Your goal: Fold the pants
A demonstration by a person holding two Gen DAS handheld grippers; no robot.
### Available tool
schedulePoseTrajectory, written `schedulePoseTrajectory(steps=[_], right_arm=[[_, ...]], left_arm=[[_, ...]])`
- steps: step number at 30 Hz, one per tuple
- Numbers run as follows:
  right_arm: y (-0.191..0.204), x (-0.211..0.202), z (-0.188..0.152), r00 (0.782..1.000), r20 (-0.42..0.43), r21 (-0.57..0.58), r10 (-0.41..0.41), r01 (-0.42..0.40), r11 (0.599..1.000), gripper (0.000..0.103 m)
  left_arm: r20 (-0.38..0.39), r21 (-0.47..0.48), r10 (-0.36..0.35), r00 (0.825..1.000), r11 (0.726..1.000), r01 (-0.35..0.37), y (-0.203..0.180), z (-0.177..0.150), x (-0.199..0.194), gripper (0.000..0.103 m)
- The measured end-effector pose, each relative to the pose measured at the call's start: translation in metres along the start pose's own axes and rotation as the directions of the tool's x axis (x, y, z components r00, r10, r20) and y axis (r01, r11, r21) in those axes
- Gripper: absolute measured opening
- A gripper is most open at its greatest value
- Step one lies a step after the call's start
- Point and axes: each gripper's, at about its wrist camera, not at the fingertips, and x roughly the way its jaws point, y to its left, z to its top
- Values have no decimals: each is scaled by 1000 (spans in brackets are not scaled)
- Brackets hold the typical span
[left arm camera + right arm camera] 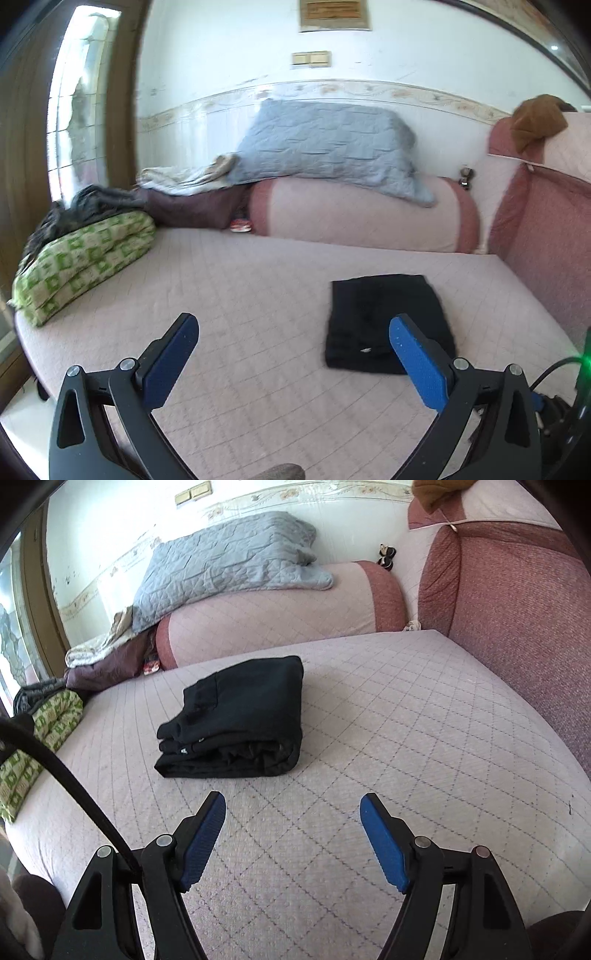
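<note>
Black pants [384, 317] lie folded into a compact stack on the pink quilted bed [258, 295]. In the right wrist view the pants [243, 723] sit just ahead and left of the fingers, with layered edges facing me. My left gripper [293, 325] is open and empty, above the bed to the left of the pants; its right finger overlaps them in view. My right gripper [291, 805] is open and empty, a little short of the pants.
A pink bolster [362, 218] with a grey quilt [325, 144] lies along the far wall. A green patterned bundle [81, 258] sits at the left bed edge. A red padded headboard [517, 627] stands on the right. A black cable [74, 782] crosses the left.
</note>
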Motion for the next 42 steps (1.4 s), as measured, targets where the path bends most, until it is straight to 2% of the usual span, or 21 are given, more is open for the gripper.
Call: schedulePoseTrajectory(steps=[3, 9, 17, 29, 42], right_arm=[[-2, -2, 1, 1000, -4, 8, 4, -4, 1000, 81], [4, 0, 0, 1000, -10, -20, 6, -6, 1000, 82], [14, 12, -6, 999, -50, -58, 8, -11, 998, 83], [25, 25, -15, 995, -99, -104, 5, -16, 994, 84], [25, 29, -17, 993, -117, -98, 1, -13, 995, 86]], left_arm=[[-104, 53, -23, 994, 998, 29, -12, 6, 18, 103], [-194, 77, 3, 981, 997, 12, -19, -13, 32, 103], [-313, 40, -7, 950, 999, 21, -9, -39, 50, 103], [-361, 36, -27, 932, 998, 43, -7, -48, 59, 103], [-392, 28, -39, 919, 998, 54, -1, -53, 65, 103]])
